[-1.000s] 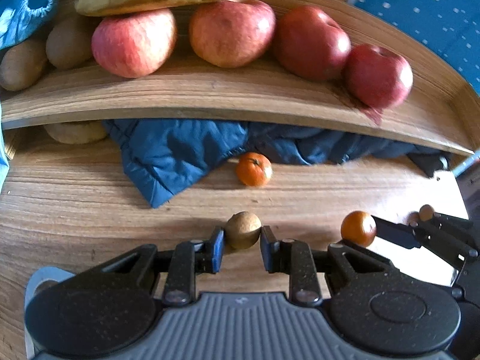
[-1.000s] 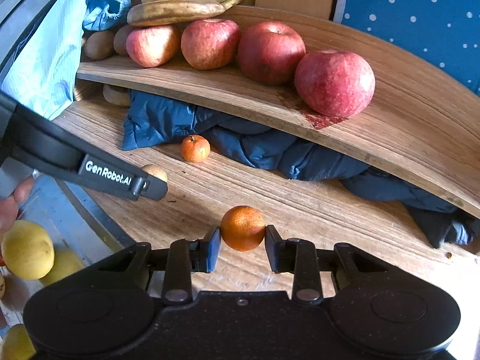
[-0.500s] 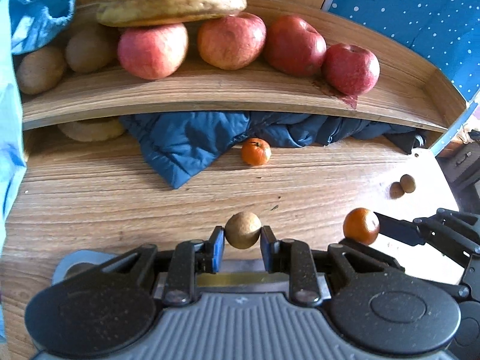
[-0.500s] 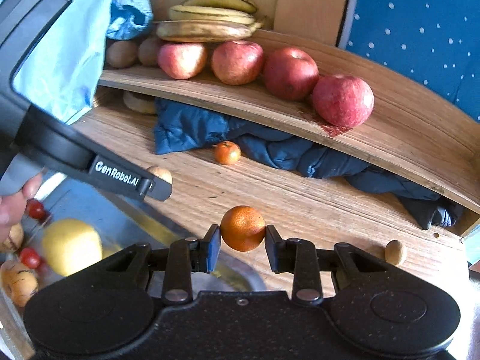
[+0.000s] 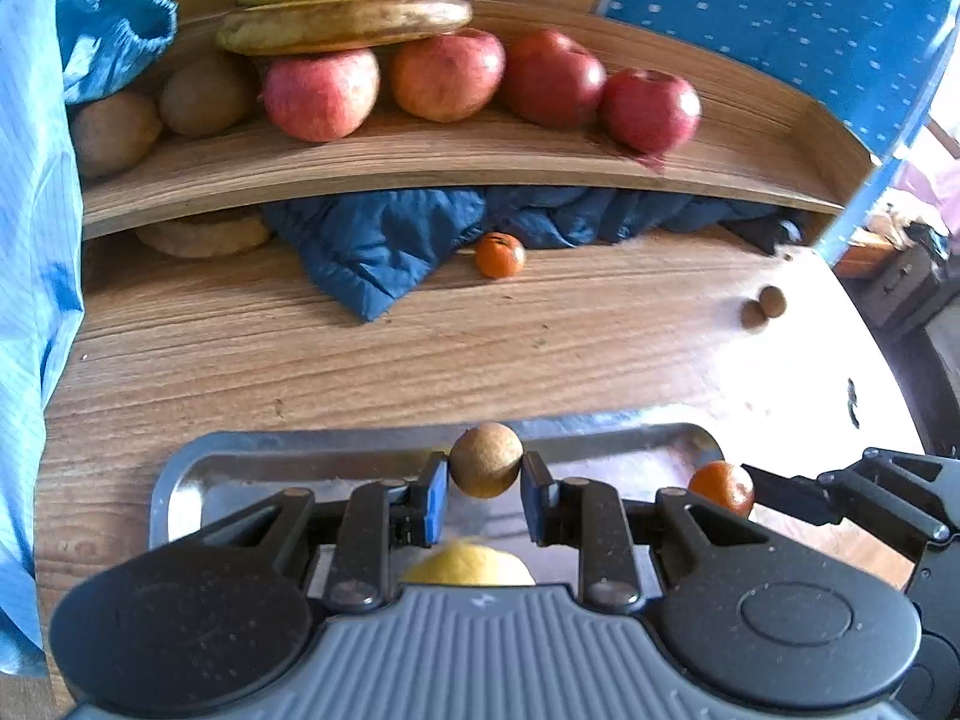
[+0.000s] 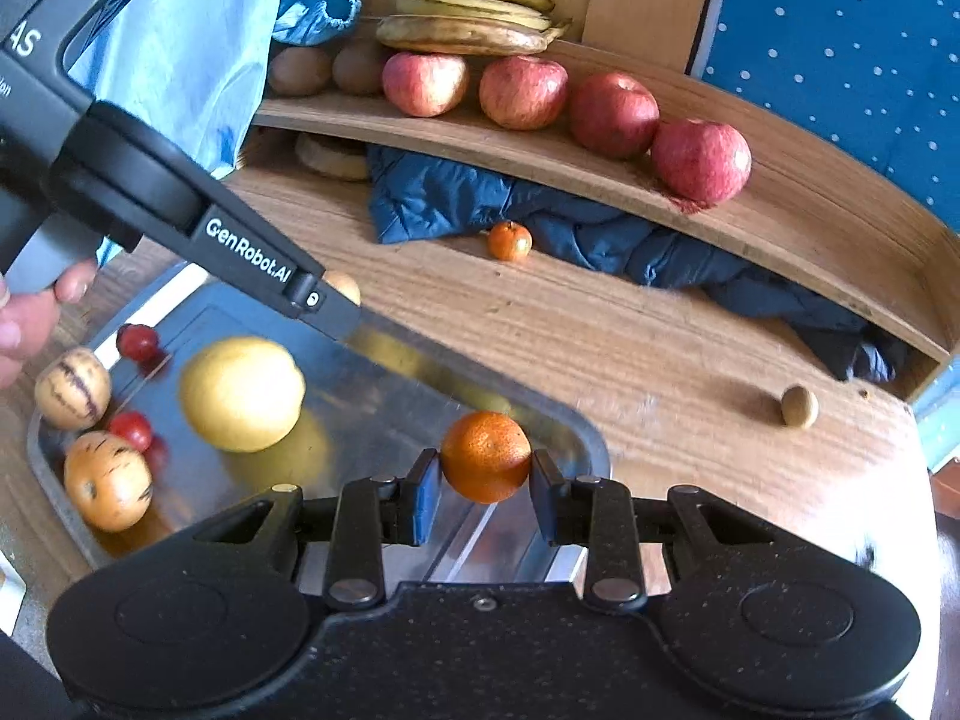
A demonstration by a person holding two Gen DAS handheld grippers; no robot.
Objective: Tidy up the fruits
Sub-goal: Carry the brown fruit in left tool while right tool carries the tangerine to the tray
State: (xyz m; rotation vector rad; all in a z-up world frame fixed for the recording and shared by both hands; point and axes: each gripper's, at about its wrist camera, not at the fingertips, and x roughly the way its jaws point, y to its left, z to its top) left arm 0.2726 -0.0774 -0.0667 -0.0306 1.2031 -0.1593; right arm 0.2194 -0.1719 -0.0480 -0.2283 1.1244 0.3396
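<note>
Over the near metal tray [image 6: 576, 438], the right gripper [image 6: 485, 489] is clamped on a tangerine [image 6: 485, 456]; the left gripper [image 5: 483, 495] is clamped on a small brown fruit [image 5: 485, 459]; lower both before releasing, clear of the lemon [image 6: 243, 393]; another tangerine [image 6: 509, 240] waits near the table's far edge.
</note>
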